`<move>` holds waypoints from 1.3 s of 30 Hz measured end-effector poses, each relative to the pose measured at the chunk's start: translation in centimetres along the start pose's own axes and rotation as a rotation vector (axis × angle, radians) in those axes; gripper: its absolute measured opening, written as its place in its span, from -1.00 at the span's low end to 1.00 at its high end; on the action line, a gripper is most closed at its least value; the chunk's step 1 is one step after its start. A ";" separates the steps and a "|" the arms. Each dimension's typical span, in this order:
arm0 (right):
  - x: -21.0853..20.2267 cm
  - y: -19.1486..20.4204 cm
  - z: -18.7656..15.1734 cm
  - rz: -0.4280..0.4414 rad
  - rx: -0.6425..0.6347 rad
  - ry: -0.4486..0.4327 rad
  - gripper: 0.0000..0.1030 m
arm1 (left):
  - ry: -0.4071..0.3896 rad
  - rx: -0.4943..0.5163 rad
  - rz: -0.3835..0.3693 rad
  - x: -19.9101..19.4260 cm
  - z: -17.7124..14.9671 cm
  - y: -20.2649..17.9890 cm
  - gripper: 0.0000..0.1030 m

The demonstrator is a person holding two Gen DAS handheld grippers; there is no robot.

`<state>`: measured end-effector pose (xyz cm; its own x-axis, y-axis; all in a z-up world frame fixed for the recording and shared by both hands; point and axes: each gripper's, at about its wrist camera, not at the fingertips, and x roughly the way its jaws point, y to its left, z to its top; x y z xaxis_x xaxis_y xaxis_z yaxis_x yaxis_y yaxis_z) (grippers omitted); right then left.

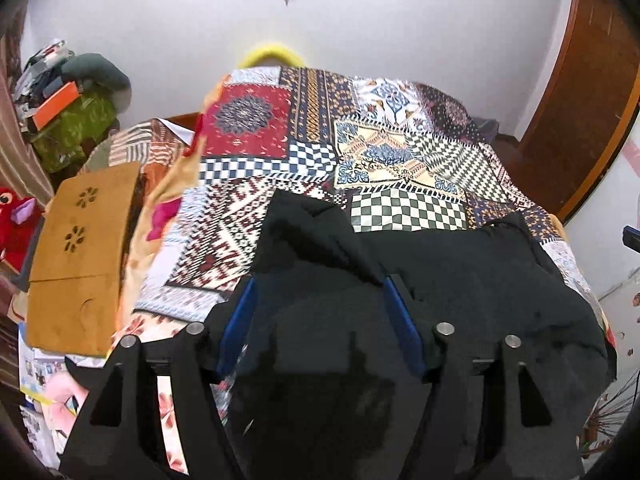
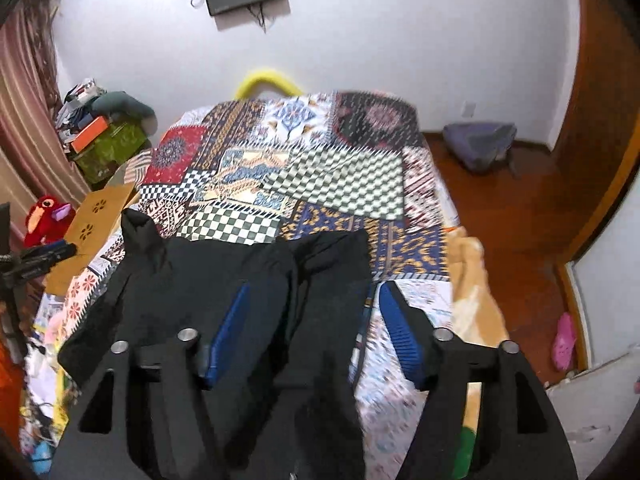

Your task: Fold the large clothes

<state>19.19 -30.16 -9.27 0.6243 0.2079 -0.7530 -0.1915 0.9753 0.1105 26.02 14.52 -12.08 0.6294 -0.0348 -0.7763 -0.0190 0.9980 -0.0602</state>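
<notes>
A large black garment [image 1: 480,272] lies rumpled across the near end of a bed with a patchwork cover [image 1: 400,148]. My left gripper [image 1: 320,280] hovers over the garment's left part, open, its blue pads [image 1: 240,320] wide apart and the cloth lying below them. In the right wrist view the same black garment [image 2: 192,280] spreads from the left edge of the bed cover [image 2: 340,176] towards the middle. My right gripper [image 2: 314,286] stands open above the garment's right end, with one blue pad [image 2: 400,332] over the bare cover beside it.
A brown board with flower cut-outs [image 1: 80,248] leans at the bed's left side, near a red plush toy [image 2: 44,216] and a green box piled with clutter [image 1: 76,128]. Right of the bed is wooden floor with a grey bag [image 2: 480,144] and a pink slipper [image 2: 564,340].
</notes>
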 end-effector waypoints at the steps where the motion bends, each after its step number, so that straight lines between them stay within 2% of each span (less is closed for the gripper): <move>1: -0.7 0.0 -0.5 -0.011 -0.011 -0.012 0.25 | -0.004 -0.004 -0.002 -0.7 -0.5 0.3 0.30; 5: -2.4 0.0 -2.5 -0.017 -0.031 -0.020 0.26 | 0.006 -0.033 0.000 -2.5 -2.9 1.9 0.40; 10: -2.9 -0.8 -5.2 -0.012 0.005 0.000 0.27 | 0.100 -0.081 -0.002 -2.0 -7.6 4.0 0.40; 15: -1.9 -2.5 -8.0 -0.009 0.080 0.071 0.28 | 0.186 -0.142 0.003 -0.6 -12.4 6.2 0.40; 20: -1.1 -3.8 -10.8 -0.011 0.142 0.126 0.28 | 0.250 -0.258 -0.024 0.8 -16.3 8.7 0.40; 25: 0.5 -4.6 -14.0 -0.001 0.188 0.198 0.28 | 0.270 -0.326 -0.025 1.9 -18.6 9.9 0.40; 28: 1.5 -4.6 -15.6 0.024 0.216 0.239 0.28 | 0.255 -0.325 -0.018 1.9 -18.6 9.5 0.40; 31: 1.0 -4.3 -16.2 0.041 0.221 0.215 0.28 | 0.262 -0.297 -0.046 1.8 -18.6 8.1 0.40; 34: 0.6 -3.7 -16.0 0.112 0.222 0.218 0.27 | 0.267 -0.276 -0.114 1.4 -18.5 6.6 0.13; 36: 0.5 -3.4 -15.9 0.179 0.242 0.214 0.05 | 0.234 -0.275 -0.135 0.8 -18.3 6.1 -0.35; 37: 0.5 -3.2 -15.8 0.189 0.257 0.213 0.04 | 0.223 -0.274 -0.139 0.6 -18.2 6.1 -0.36; 38: 0.4 -3.1 -15.7 0.174 0.259 0.205 -0.06 | 0.205 -0.280 -0.140 0.2 -18.0 6.0 -0.39; 39: 0.3 -2.9 -15.7 0.166 0.253 0.192 -0.25 | 0.188 -0.287 -0.147 -0.1 -17.8 5.9 -0.39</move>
<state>8.04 -34.08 -19.98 0.4418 0.3709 -0.8169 -0.0697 0.9220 0.3809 12.03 19.44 -23.55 0.4883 -0.2125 -0.8464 -0.1725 0.9272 -0.3324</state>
